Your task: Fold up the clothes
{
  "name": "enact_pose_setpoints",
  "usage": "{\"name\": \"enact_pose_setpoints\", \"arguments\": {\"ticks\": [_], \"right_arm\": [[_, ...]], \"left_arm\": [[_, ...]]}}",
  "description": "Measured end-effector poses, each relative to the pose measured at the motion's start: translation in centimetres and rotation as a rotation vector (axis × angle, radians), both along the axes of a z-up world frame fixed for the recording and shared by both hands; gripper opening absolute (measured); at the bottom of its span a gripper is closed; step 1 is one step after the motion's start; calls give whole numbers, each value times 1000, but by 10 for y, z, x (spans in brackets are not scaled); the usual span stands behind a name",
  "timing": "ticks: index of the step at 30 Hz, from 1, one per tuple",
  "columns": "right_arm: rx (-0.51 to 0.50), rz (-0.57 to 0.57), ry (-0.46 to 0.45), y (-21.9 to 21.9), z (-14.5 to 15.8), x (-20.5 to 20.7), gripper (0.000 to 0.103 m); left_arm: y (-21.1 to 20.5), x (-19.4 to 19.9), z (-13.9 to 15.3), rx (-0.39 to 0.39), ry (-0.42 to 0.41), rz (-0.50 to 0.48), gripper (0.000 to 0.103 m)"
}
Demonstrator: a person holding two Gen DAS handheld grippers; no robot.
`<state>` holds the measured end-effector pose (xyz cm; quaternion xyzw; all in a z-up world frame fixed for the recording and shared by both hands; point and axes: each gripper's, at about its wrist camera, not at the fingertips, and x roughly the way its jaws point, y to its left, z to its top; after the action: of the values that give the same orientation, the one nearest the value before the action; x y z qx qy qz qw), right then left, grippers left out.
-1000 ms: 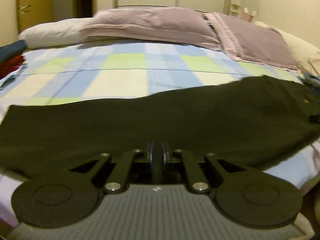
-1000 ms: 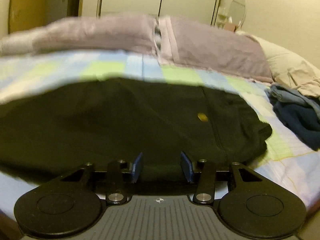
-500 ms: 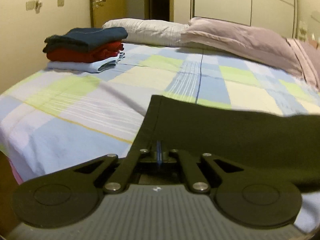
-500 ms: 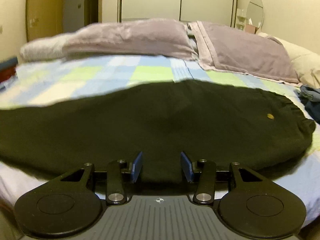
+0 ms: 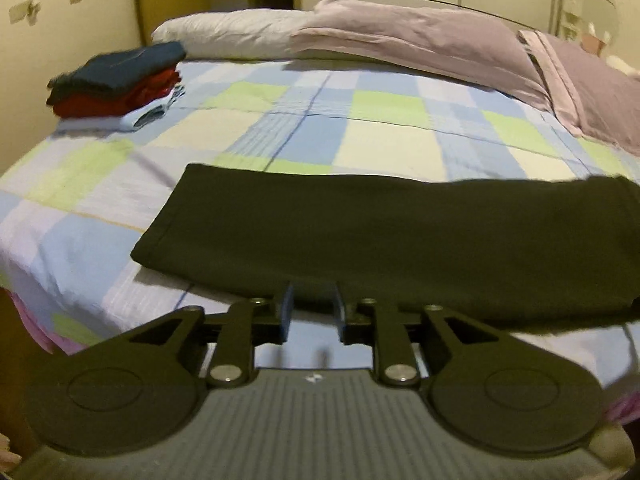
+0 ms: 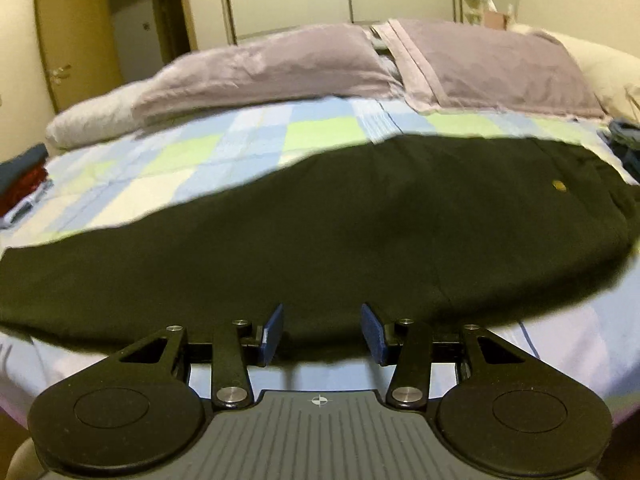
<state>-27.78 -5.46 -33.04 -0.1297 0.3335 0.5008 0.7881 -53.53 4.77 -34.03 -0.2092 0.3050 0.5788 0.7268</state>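
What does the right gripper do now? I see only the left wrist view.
Observer: The right gripper is open at the near edge of the dark garment and grips nothing.
Operator: Which end of the garment lies on that side?
Observer: The wide end, which carries a small yellow mark.
Operator: Is anything beyond that end?
Observer: Yes, some blue clothes lie in a loose heap at the right edge of the picture.
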Motion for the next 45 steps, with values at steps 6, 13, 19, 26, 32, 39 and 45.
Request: {"name": "enact_pose_setpoints", "arguments": {"ticks": [6, 13, 19, 26, 32, 39, 45], "right_arm": [[4, -70, 31, -41, 8, 4, 47], [31, -173, 14, -87, 25, 20, 47], [24, -214, 3, -116, 38, 24, 47], [-26, -155, -50, -119, 56, 4, 47], [-49, -106, -98, -112, 64, -13, 47], [-51, -56, -101, -104, 66, -26, 47], [-44, -7, -108, -96, 69, -39, 47]], "left_arm": [[-31, 18, 8, 11, 12, -51, 27], [-65, 24, 15, 28, 28, -93, 29], [-87, 22, 25, 53, 28, -104, 32], [-101, 14, 38, 79, 12, -114, 34], [-104, 7, 42, 85, 3, -108, 34], [-107, 5, 41, 82, 2, -110, 35], [-108, 3, 41, 84, 0, -108, 35]]}}
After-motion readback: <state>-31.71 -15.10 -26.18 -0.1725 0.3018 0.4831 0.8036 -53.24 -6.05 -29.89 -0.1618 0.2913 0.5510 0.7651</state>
